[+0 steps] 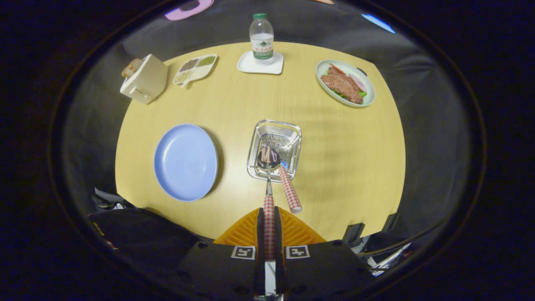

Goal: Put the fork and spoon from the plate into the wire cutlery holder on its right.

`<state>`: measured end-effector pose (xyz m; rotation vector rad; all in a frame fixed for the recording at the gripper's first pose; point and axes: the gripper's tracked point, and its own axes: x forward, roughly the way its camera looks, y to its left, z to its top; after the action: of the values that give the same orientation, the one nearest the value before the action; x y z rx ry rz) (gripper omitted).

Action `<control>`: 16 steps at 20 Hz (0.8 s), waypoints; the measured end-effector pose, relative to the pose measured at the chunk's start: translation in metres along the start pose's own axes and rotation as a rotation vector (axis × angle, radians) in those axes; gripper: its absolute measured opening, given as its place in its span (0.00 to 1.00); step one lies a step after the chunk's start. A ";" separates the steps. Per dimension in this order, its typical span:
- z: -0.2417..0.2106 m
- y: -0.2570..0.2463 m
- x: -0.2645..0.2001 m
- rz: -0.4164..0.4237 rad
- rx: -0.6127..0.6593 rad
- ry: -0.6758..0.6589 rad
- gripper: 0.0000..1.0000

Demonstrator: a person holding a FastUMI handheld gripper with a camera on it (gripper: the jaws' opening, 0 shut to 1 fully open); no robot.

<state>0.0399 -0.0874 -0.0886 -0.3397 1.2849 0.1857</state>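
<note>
Now | claw (pixel 269 228) clamped on spoon (pixel 268 167) by its checked handle, bowl over wire cutlery holder (pixel 292 130) | fork (pixel 288 190) already leaning in holder | blue plate (pixel 186 162) bare, left of holder | spoon likely light, stiff, slick; mid-handle grip suits | tabletop (pixel 342 175) pale wood, smooth; dark booth around.

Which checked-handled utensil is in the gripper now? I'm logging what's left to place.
The spoon: the gripper is shut on its handle, bowl over the wire holder. The fork leans free in the holder.
</note>
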 end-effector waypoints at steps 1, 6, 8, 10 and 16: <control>0.002 0.001 0.003 -0.005 -0.005 0.012 0.12; 0.011 0.007 0.019 -0.022 -0.002 0.045 0.12; 0.015 0.006 0.023 -0.027 0.017 0.046 0.12; 0.023 0.006 0.025 -0.019 0.056 0.021 0.13; 0.036 0.016 0.015 0.033 0.116 -0.096 0.50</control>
<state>0.0718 -0.0604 -0.0965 -0.2078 1.2012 0.1532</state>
